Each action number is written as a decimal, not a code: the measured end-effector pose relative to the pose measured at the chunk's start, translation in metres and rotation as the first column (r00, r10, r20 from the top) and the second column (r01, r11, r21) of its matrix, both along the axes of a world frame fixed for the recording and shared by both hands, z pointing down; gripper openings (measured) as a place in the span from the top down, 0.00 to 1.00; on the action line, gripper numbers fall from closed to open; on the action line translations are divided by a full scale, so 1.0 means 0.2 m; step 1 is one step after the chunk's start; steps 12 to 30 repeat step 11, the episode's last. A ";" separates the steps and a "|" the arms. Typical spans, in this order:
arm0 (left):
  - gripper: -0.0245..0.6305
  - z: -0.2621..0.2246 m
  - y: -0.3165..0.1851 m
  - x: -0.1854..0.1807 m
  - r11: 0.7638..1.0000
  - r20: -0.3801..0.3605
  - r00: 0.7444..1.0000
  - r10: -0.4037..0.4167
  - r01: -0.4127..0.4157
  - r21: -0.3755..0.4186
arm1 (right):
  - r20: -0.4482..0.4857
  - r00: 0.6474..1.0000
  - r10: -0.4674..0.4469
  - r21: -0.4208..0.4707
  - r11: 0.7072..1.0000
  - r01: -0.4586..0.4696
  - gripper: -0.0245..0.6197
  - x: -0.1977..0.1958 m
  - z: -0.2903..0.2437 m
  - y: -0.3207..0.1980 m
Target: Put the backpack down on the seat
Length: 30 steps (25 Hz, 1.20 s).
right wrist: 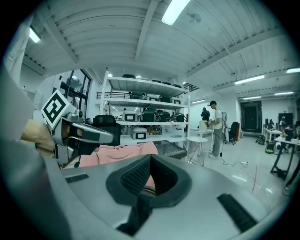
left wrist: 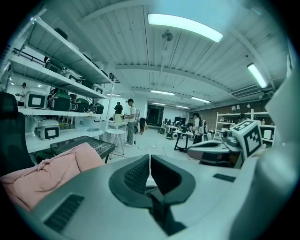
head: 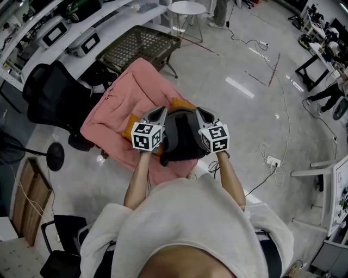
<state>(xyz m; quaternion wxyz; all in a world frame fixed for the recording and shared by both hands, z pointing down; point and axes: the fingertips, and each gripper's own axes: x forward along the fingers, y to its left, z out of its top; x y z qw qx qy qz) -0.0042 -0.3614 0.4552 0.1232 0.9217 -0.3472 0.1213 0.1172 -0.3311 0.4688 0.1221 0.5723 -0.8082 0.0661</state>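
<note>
A black backpack (head: 182, 138) with orange trim hangs between my two grippers, above the near edge of a seat draped in pink cloth (head: 128, 100). My left gripper (head: 161, 112) is at the backpack's left top and my right gripper (head: 200, 111) at its right top. In the left gripper view the jaws (left wrist: 149, 161) are closed, with a dark strap (left wrist: 161, 218) running down from them. In the right gripper view the jaws (right wrist: 150, 164) are closed too, on a dark strap (right wrist: 135, 216) with an orange bit beside it. The pink seat (right wrist: 119, 153) lies beyond.
A black office chair (head: 46, 95) stands left of the seat. A mesh-topped folding frame (head: 138, 46) and a round white table (head: 186, 8) are behind it. Shelves with cases (head: 65, 30) line the left wall. Cables and a power strip (head: 272, 161) lie on the floor at right. A person (left wrist: 130, 121) stands far off.
</note>
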 end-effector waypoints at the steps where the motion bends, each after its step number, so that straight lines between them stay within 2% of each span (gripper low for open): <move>1: 0.94 0.00 0.00 0.00 1.000 0.000 1.000 0.000 0.000 -0.001 | 0.000 1.000 0.000 -0.001 1.000 0.000 0.96 0.00 0.00 0.00; 30: 0.94 0.03 0.01 0.01 1.000 0.010 1.000 0.003 -0.003 -0.012 | -0.003 1.000 -0.001 -0.014 1.000 0.001 0.96 0.00 0.02 -0.01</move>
